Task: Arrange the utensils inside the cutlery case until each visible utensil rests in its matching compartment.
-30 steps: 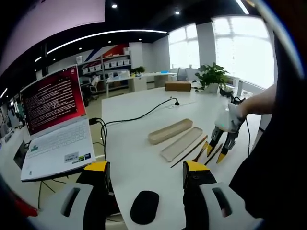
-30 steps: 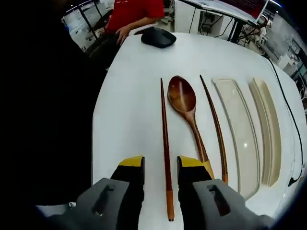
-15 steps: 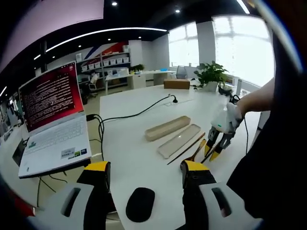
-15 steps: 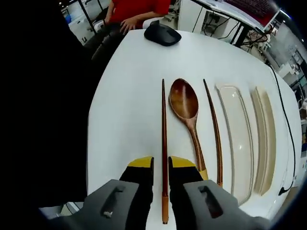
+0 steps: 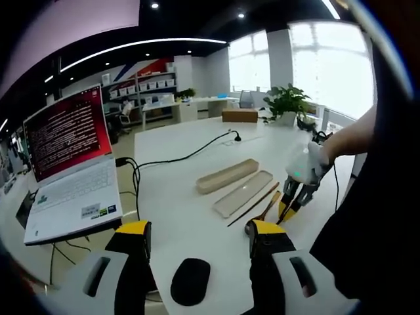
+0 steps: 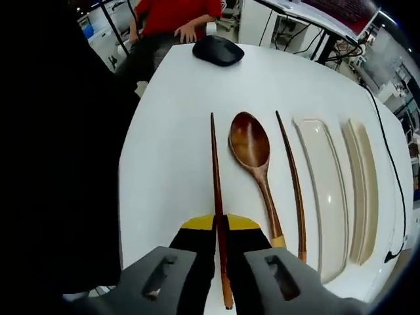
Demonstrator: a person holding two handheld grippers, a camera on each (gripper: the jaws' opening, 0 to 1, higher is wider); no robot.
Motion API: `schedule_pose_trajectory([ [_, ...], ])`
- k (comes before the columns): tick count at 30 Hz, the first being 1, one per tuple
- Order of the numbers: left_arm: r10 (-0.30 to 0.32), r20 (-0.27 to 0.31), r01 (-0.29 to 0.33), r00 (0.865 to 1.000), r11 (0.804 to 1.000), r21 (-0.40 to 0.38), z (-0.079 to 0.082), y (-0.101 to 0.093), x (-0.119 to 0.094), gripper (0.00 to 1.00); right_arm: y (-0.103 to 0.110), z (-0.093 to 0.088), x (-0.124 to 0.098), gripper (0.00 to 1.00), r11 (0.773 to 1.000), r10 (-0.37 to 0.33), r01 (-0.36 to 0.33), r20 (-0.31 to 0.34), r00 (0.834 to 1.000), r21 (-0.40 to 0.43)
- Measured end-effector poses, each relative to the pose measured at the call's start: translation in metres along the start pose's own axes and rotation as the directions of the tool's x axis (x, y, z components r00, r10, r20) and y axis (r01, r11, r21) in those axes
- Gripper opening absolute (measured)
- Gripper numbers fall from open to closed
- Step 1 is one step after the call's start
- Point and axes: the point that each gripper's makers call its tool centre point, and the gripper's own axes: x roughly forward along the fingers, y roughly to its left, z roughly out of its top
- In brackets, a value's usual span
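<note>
My right claw (image 6: 220,226) is closed tight on the near end of the left chopstick (image 6: 215,177), which lies on the white worktop (image 6: 170,131) just left of the wooden spoon (image 6: 252,147). The second chopstick (image 6: 292,167) lies right of the spoon, then the case tray (image 6: 325,190) and lid (image 6: 363,184), both without utensils. Left claw (image 5: 200,233) hangs wide open with nothing in it, over the mouse (image 5: 190,291). The chopstick looks light, stiff, thin and smooth, so I judge an end grip may let it pivot or slip; a hold nearer the middle would be safer
</note>
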Motion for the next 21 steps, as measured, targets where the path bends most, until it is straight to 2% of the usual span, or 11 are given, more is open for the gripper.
schedule_pose_trajectory([
  [8,-0.021,-0.021,0.021,1.0,1.0,0.016,0.0,-0.002,0.0,0.6,0.0,-0.001,0.002,0.01,1.0,-0.017,0.019,-0.088,0.996,0.02],
  [10,-0.018,-0.038,0.019,0.999,1.0,0.016,-0.002,-0.002,0.001,0.61,0.001,-0.002,0.002,0.01,1.0,-0.029,0.029,-0.107,0.994,-0.003],
  [12,-0.017,-0.03,0.018,0.999,0.999,0.029,-0.003,0.002,0.001,0.6,0.002,-0.002,0.003,0.01,0.999,-0.036,0.033,-0.119,0.992,-0.026],
  [19,-0.019,-0.028,0.02,0.999,0.999,0.029,-0.006,0.006,0.001,0.6,0.0,-0.002,0.004,0.01,0.999,-0.031,0.024,-0.175,0.984,-0.041],
  [21,-0.019,-0.033,0.02,0.999,0.999,0.031,-0.009,0.008,0.001,0.6,0.0,-0.002,0.004,0.01,0.997,-0.024,0.009,-0.187,0.982,-0.081],
])
